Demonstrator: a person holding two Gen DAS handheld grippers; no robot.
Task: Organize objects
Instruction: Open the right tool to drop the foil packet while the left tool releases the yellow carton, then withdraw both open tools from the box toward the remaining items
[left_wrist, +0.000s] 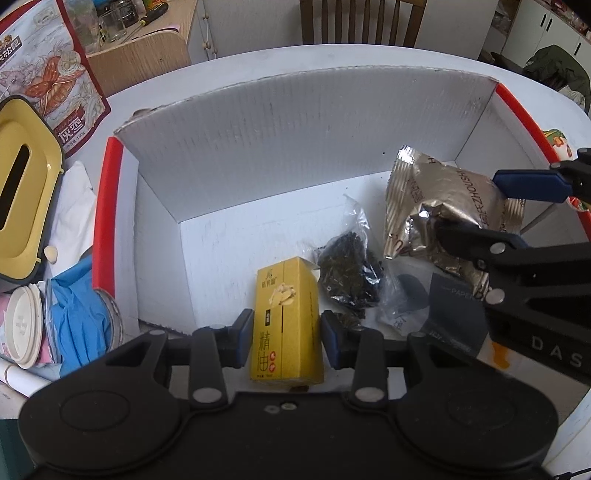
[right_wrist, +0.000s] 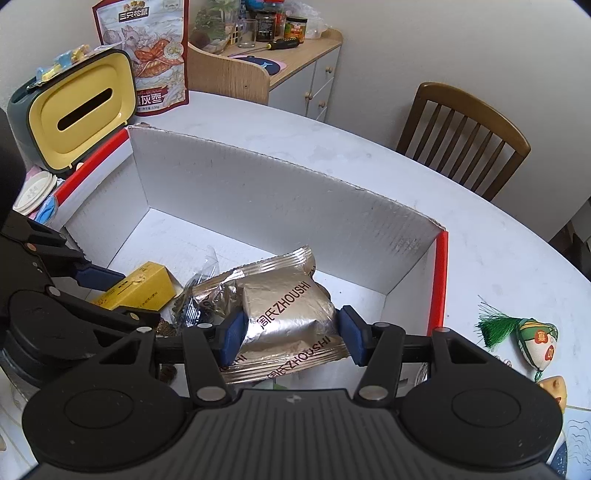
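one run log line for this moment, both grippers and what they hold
left gripper: shut on yellow box | right gripper: shut on silver packet | both over white box

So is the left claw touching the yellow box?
Touching. The left wrist view shows both blue pads of the left claw pressed against the yellow box's sides.

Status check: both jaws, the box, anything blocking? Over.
Left gripper shut on yellow carton. Right gripper shut on silver foil pouch. Both over white box. Clear bag between them.
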